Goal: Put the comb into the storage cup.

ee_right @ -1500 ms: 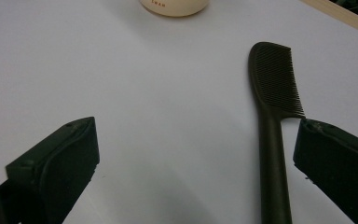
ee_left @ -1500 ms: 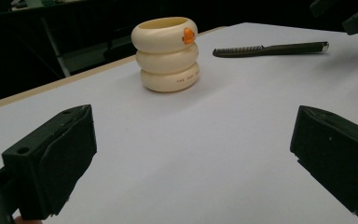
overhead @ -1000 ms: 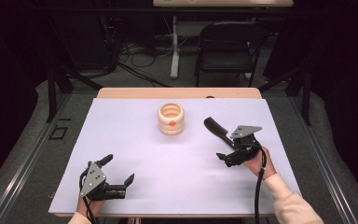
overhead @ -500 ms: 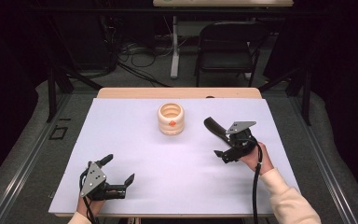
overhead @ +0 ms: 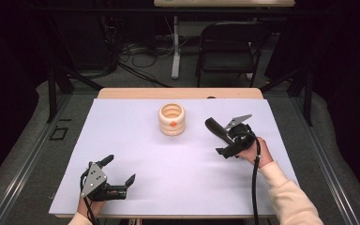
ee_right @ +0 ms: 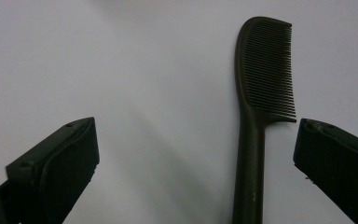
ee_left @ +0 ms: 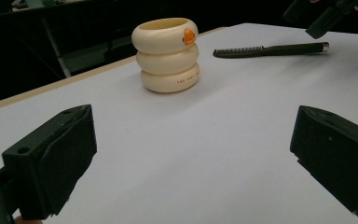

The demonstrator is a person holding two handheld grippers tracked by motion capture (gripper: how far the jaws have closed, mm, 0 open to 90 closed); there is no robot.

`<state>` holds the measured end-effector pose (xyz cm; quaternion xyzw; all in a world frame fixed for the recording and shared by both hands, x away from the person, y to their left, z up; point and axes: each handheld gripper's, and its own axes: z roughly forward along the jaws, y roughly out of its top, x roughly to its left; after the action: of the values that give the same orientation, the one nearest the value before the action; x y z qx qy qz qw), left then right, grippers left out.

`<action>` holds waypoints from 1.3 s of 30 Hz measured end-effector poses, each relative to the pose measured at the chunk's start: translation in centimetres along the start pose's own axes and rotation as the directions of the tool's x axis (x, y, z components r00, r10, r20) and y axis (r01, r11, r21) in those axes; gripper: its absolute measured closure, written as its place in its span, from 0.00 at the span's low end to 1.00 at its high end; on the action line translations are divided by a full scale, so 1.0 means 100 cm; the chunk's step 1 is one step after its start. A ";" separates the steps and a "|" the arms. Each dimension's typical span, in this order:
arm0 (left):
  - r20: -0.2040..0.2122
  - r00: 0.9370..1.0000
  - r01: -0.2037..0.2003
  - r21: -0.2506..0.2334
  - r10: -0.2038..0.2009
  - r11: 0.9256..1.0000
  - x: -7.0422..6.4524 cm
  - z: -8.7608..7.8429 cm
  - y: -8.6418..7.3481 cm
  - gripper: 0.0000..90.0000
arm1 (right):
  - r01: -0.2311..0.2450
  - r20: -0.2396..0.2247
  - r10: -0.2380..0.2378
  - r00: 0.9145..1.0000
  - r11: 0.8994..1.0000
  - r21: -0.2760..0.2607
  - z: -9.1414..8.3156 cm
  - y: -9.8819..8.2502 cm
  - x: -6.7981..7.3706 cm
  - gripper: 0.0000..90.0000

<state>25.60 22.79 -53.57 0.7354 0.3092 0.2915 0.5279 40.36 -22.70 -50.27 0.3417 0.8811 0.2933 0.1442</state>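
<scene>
At the near left corner of the white table cover (overhead: 178, 173), resting low over the sheet: left gripper (overhead: 120, 177), held from below by the left hand (overhead: 90, 205), jaws spread wide apart and gripping nothing, only bare sheet lying between them in the left gripper view. Trailing back toward the table edge, its black cable. Further in and to the right, hovering just above the sheet: right gripper (overhead: 219, 138), carried by the right hand (overhead: 252, 151) with a cream sleeve (overhead: 290, 199) coming in from the bottom right, grey three-cornered plate on top catching the light. Jaws also standing wide open, closing on nothing. Between those open jaws, nearer to the right one in the right gripper view, lying flat on the sheet: dark comb (ee_right: 256, 116), handle pointing toward the camera, teeth facing the right jaw, not being touched by either jaw as far as can be seen. From the left gripper view, showing the same comb (ee_left: 270, 49) stretched out on the sheet to the right of the holder. Beyond, near the middle of the far half of the sheet, standing upright and well apart from both grippers: cream ringed holder (overhead: 171, 119), made of three stacked bulges, open at the top, carrying a small orange mark on its side. Past the far edge of the table, standing on the grey floor: black chair (overhead: 229, 51).
</scene>
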 end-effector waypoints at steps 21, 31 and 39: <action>0.003 1.000 0.000 0.001 0.000 1.000 -0.001 0.001 0.000 0.00 | -0.009 0.036 0.005 0.999 0.991 0.132 0.013 0.019 -0.015 0.03; -0.001 1.000 0.005 0.004 -0.005 1.000 0.000 0.002 0.000 0.01 | -0.028 0.062 0.017 0.998 0.982 0.187 0.017 0.024 -0.021 0.29; 0.002 1.000 0.005 0.006 -0.005 1.000 0.000 0.002 0.000 0.01 | -0.036 0.076 0.017 0.997 0.965 0.261 0.024 0.031 -0.025 0.51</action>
<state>25.79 22.66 -53.66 0.7365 0.3113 0.2885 0.5267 44.82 -21.57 -50.10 0.3801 0.9016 0.1635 0.1260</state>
